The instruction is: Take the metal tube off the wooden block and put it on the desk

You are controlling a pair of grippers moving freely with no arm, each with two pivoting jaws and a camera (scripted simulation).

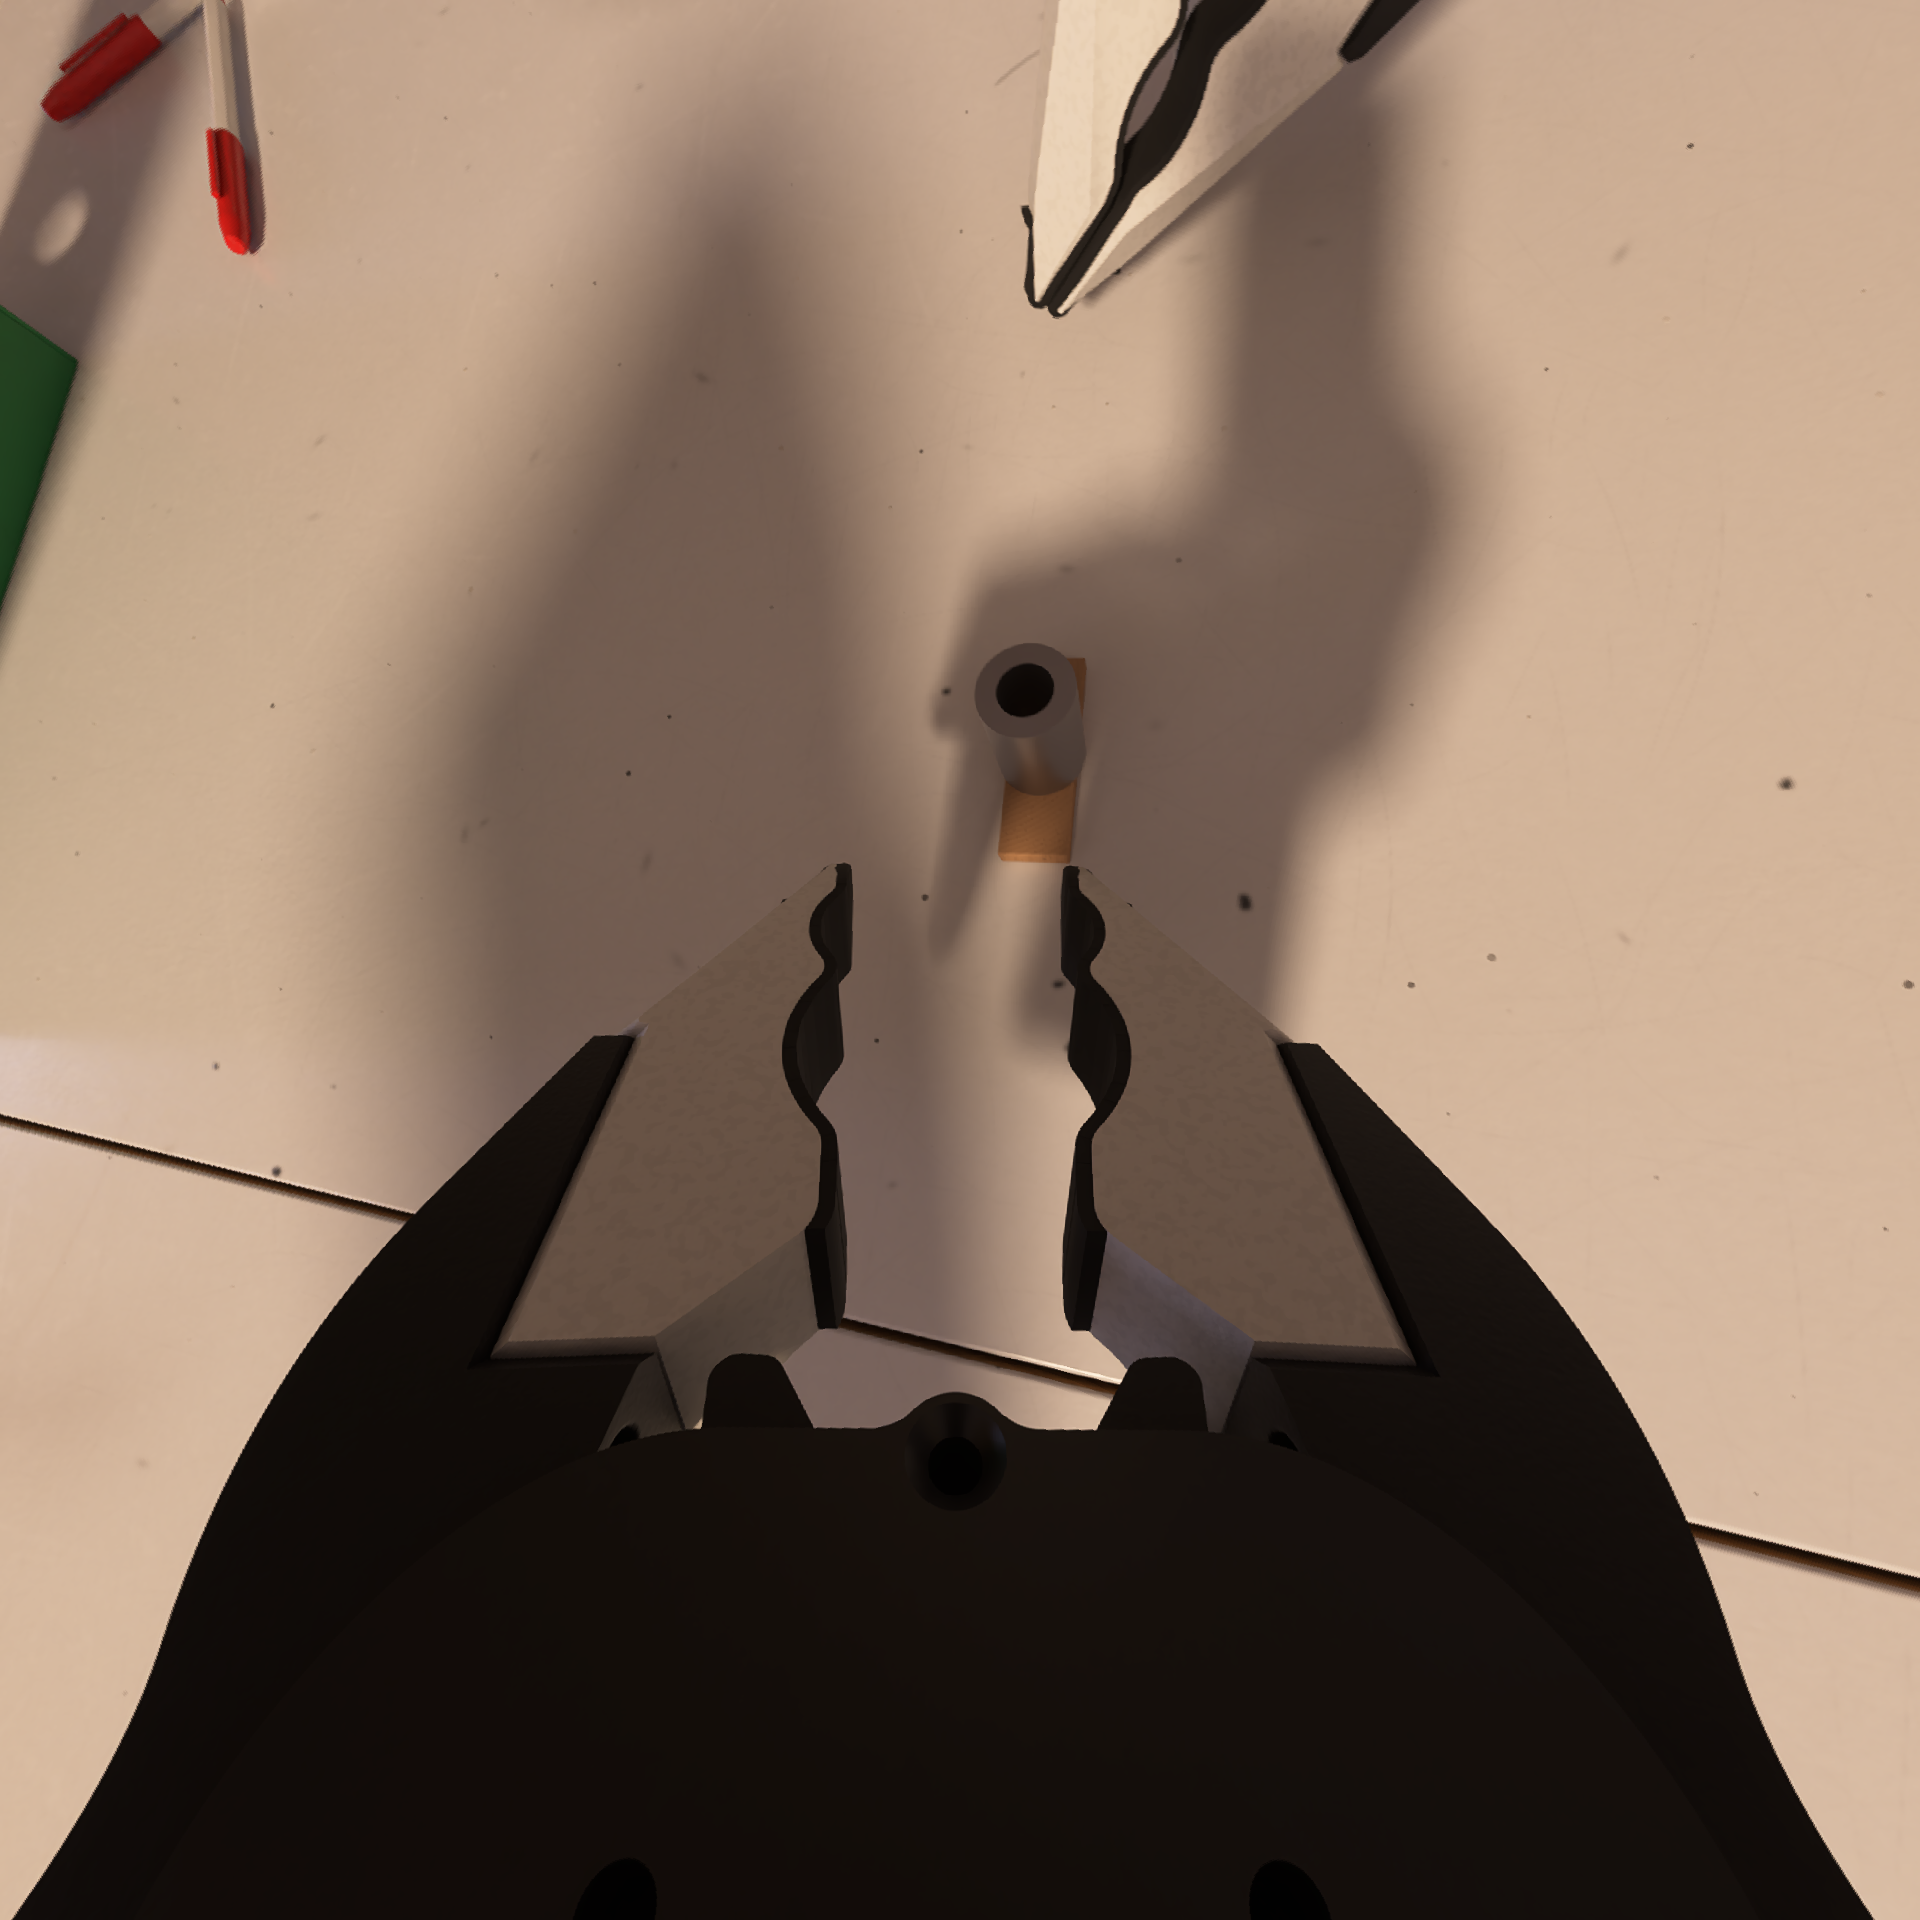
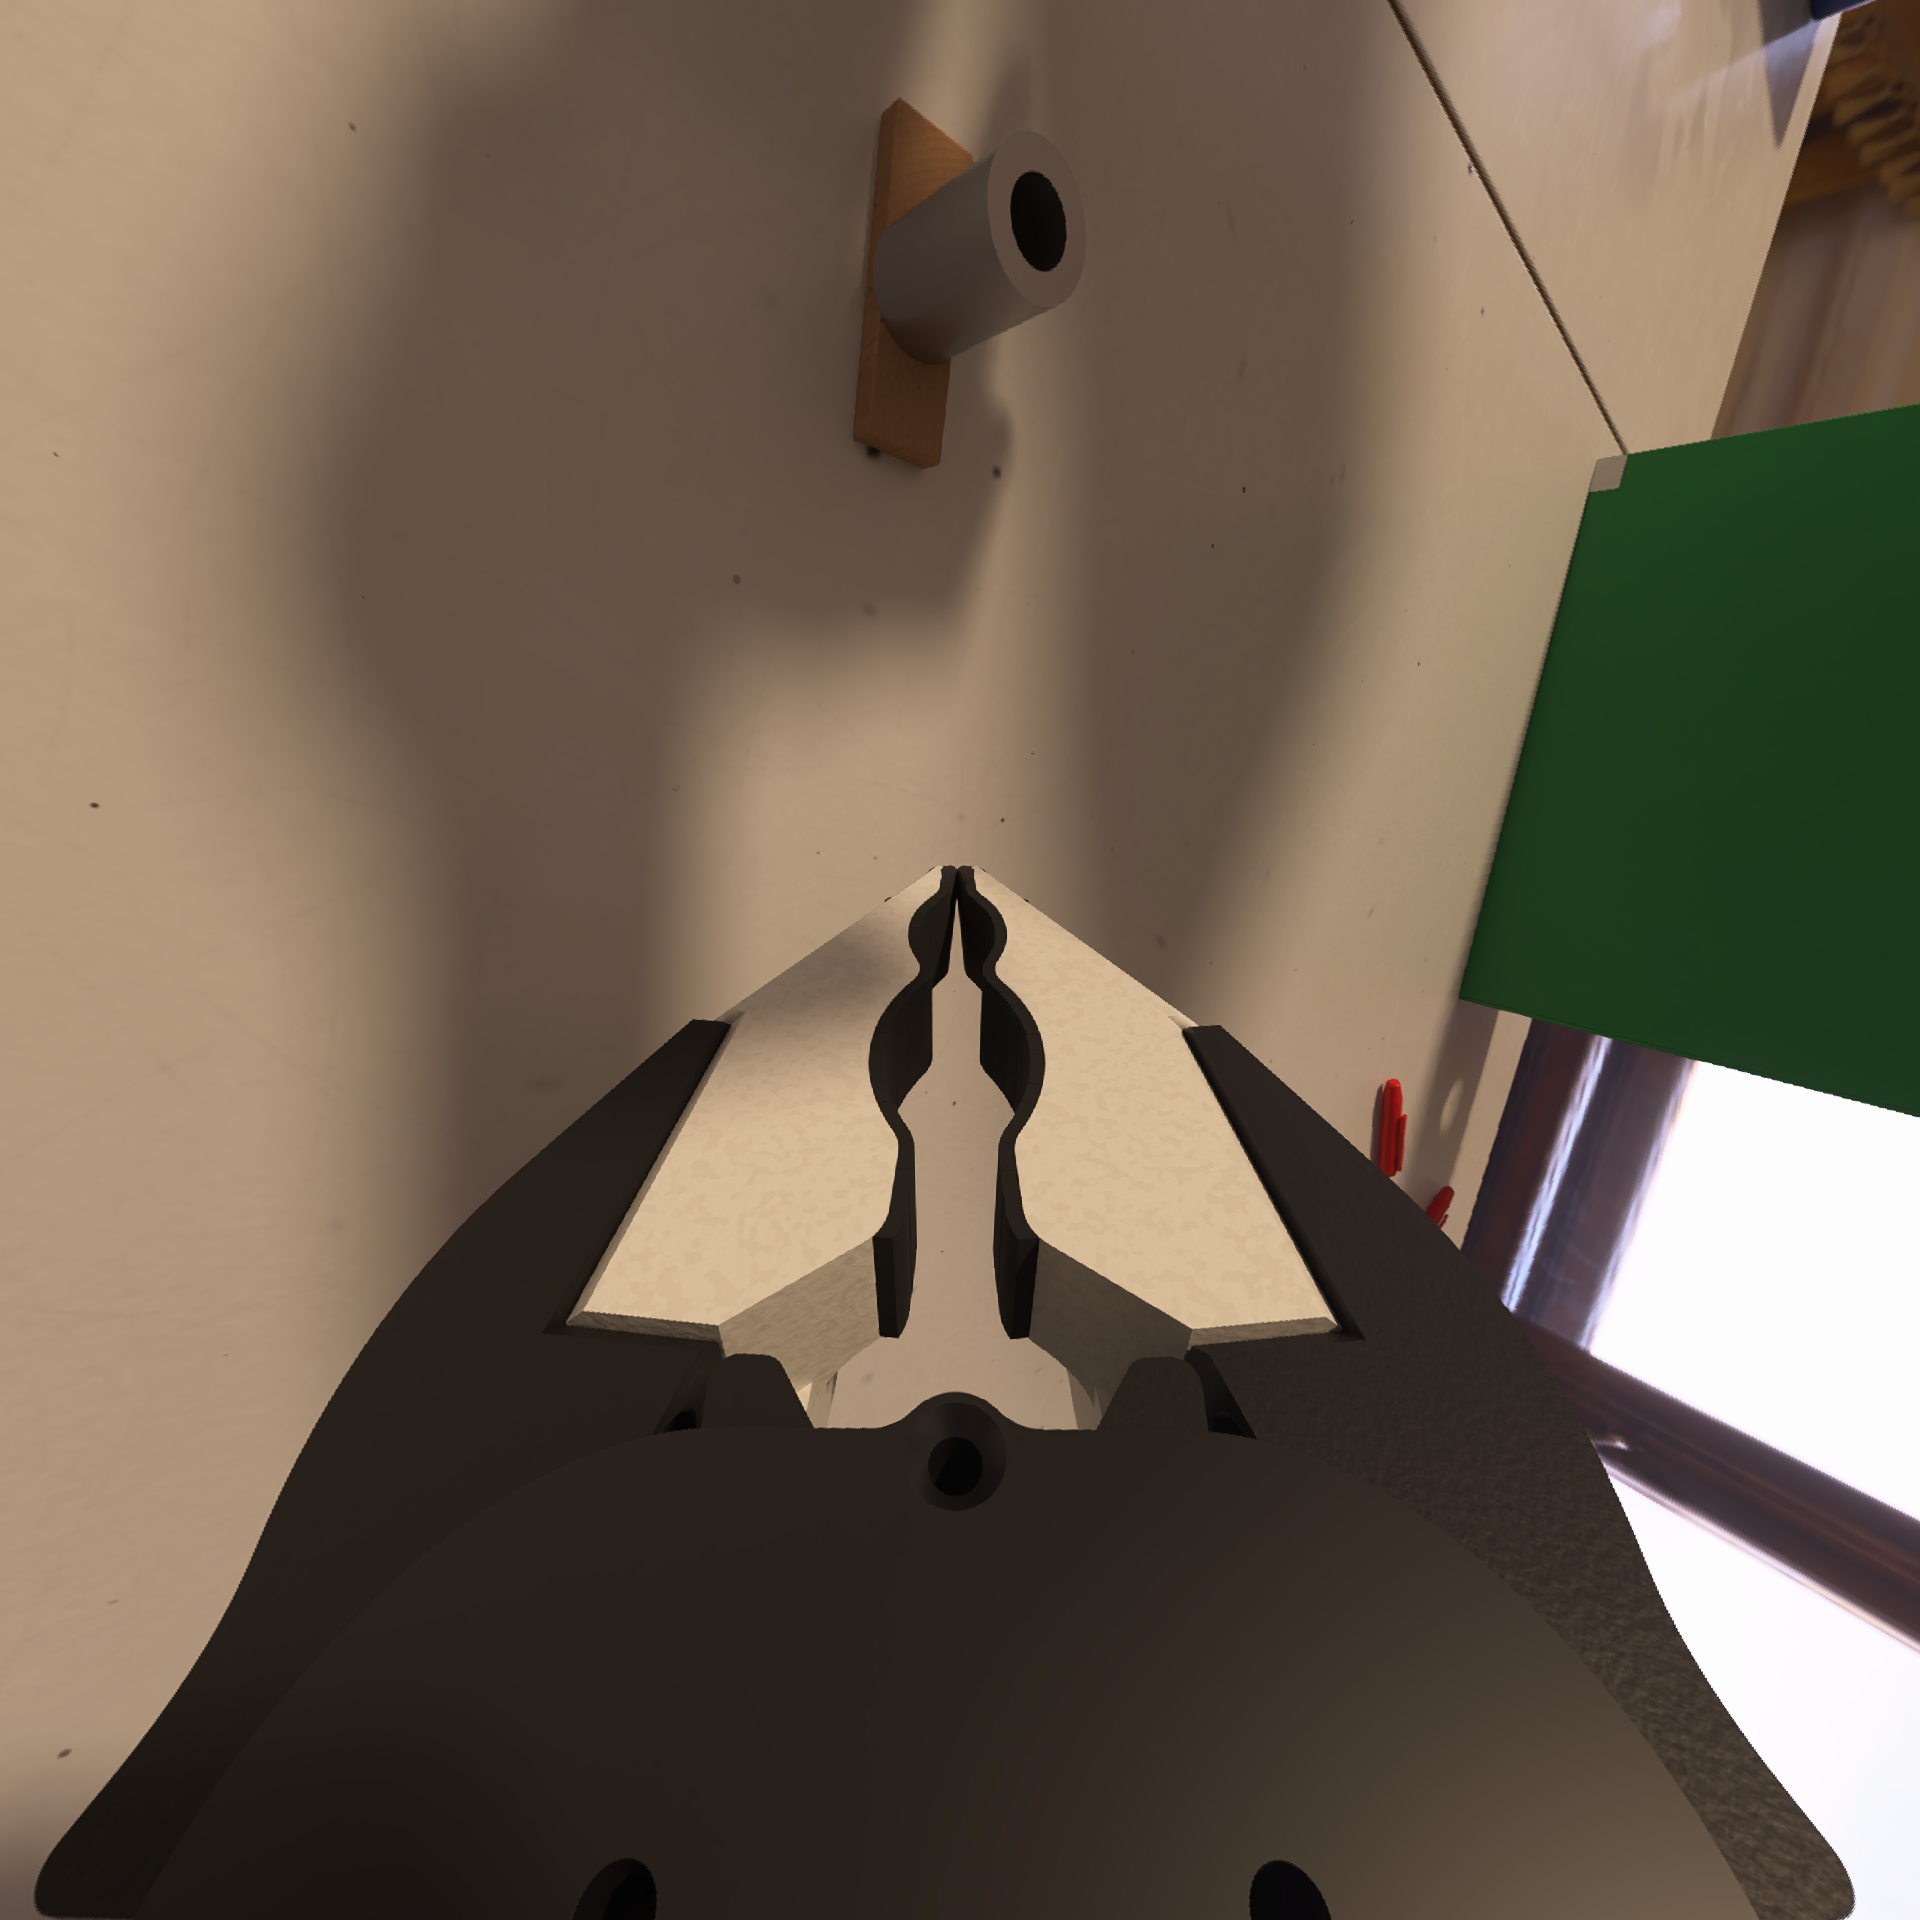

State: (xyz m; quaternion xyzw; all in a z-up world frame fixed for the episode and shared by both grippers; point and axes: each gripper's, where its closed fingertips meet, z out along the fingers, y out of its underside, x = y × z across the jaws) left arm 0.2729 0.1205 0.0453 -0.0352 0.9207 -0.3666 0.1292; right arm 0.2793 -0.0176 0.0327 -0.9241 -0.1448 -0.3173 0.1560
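Note:
A grey metal tube (image 1: 1031, 727) stands upright on a small flat wooden block (image 1: 1035, 829) on the pale desk (image 1: 520, 623). My left gripper (image 1: 956, 883) is open and empty, above the desk, with its fingertips just short of the block's near end. My right gripper (image 2: 956, 875) is shut and empty; it also shows in the left wrist view (image 1: 1055, 301), at the top, beyond the tube. In the right wrist view the tube (image 2: 977, 249) and block (image 2: 902, 405) lie ahead of the shut fingertips, well apart from them.
Two red-capped markers (image 1: 223, 177) lie at the far left, also showing as red tips in the right wrist view (image 2: 1392, 1127). A green flat object (image 1: 26, 457) lies at the left edge and shows in the right wrist view (image 2: 1704, 748). A seam in the desk (image 1: 312, 1195) runs under my left gripper.

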